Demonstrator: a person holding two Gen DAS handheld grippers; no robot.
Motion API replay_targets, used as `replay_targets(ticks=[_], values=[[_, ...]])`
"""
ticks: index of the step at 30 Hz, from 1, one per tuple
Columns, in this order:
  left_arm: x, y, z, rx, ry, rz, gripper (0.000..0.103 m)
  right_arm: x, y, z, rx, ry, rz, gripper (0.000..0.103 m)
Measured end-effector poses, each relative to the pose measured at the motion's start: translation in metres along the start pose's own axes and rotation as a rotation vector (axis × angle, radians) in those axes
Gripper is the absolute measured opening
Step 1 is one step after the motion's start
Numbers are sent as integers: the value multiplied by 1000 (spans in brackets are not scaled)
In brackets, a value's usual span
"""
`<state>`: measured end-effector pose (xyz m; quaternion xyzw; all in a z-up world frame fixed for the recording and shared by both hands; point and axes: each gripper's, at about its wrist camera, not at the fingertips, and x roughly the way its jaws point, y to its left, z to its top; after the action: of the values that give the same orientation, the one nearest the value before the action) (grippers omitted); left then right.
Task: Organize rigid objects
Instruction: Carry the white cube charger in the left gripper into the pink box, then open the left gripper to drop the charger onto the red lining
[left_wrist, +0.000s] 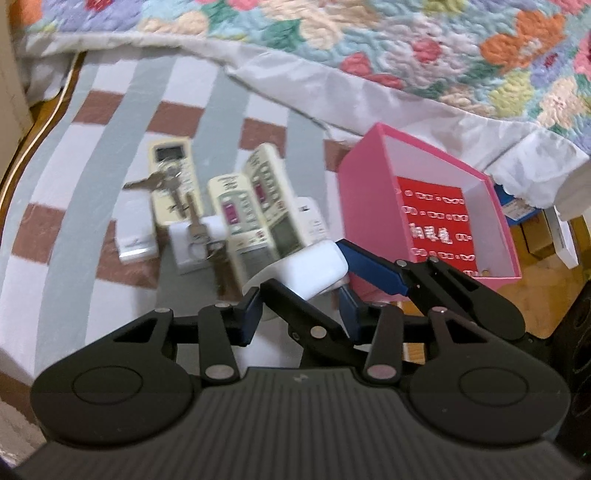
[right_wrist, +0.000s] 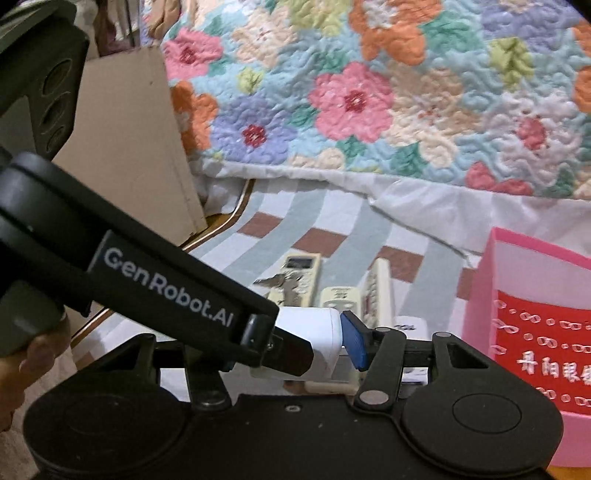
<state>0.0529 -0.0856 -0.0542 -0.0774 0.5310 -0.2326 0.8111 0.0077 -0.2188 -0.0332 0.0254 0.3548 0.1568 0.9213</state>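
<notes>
- Left wrist view: the left gripper (left_wrist: 300, 314) has its blue pads set partly apart on either side of a rounded white plastic block (left_wrist: 321, 266). The other tool's black finger crosses in front, so I cannot tell whether these pads press on it.
- The right gripper (right_wrist: 306, 338) comes in from three o'clock and is clamped on the same block. In its own view the blue pad (right_wrist: 354, 341) lies flat against the block's end.
- The block looks lifted off the bedding, just in front of the other items.
- At eleven to twelve o'clock, close beyond the block, lie cream plastic remote controls (left_wrist: 258, 184), with a bunch of metal keys (left_wrist: 155, 181) draped over the leftmost one.
- At two o'clock, just beside the tongs, stands an open pink cardboard box (left_wrist: 364, 195) with a red printed card (left_wrist: 436, 221) on its floor.
- Everything rests on a grey, white and brown striped cloth (left_wrist: 110, 122), with a flowered quilt (left_wrist: 424, 48) at twelve o'clock.
- The step in hand is probably moving the block into the box. One tool should carry it alone, so the other backs straight off without twisting it. Clear the near pink wall, lower the block onto the red card, and only then let go.
</notes>
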Motion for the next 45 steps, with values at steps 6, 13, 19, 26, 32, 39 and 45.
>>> replay_targets(ticks=[6, 13, 19, 26, 32, 39, 45], values=[[-5, -54, 23, 93, 5, -24, 44, -33, -28, 16, 18, -44, -59, 60], [26, -115, 40, 162, 93, -76, 44, -60, -78, 14, 68, -17, -141, 60], [80, -155, 57, 148, 180, -175, 44, -65, -142, 7, 165, 45, -224, 60], [153, -184, 63, 99, 291, -200, 44, -45, -216, -17, 354, 185, -249, 60], [204, -195, 66, 26, 365, -217, 44, -25, -254, -26, 424, 317, -292, 60], [233, -202, 63, -66, 393, -285, 44, -9, -263, -28, 356, 418, -451, 60], [221, -207, 70, 46, 310, -203, 44, -11, -256, -38, 254, 339, -430, 61]])
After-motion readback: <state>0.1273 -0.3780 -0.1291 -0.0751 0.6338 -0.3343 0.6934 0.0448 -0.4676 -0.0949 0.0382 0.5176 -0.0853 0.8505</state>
